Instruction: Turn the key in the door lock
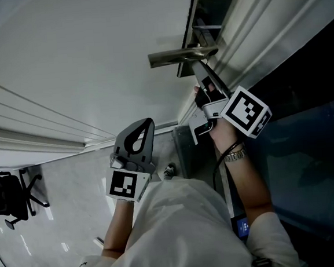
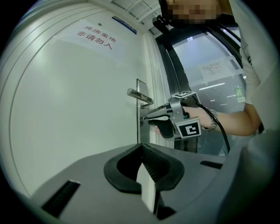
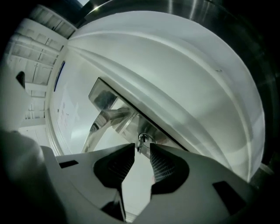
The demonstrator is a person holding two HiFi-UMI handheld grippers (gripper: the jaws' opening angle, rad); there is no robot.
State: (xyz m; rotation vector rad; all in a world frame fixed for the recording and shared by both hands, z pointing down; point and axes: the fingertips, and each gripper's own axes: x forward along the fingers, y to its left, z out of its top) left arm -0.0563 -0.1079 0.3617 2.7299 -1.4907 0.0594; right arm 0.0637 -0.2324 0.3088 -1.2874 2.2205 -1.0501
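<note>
Lining up on the key [image 3: 141, 140] is the step in hand, as I judge it. It sits in the lock [image 3: 151, 131] just below the lever handle [image 3: 103, 98], and the jaws of my right gripper [image 3: 142, 148] stand a little apart with the key's head right at the mouth of the gap. The pads are not pressing on it, so for now I hold nothing there.

My left gripper [image 2: 141, 148] hangs back from the door [image 1: 90, 49], its jaws brought together and empty. It takes no part at present.

The next move, I think, calls for closing squarely on the flat of the key's head, then rolling my wrist about the line of the key. Any sideways pull would lever the thin shank against the cylinder instead of turning it.

The key is small, bright metal, little more than a glinting tab from where I look. The lock plate is brushed steel, long and narrow, and the handle is a flat rectangular bar of the same dull sheen. The door itself is a smooth, pale painted panel. My pads are dark and finely ribbed, likely rubbery enough to bite on smooth metal, set in matte grey shells.
</note>
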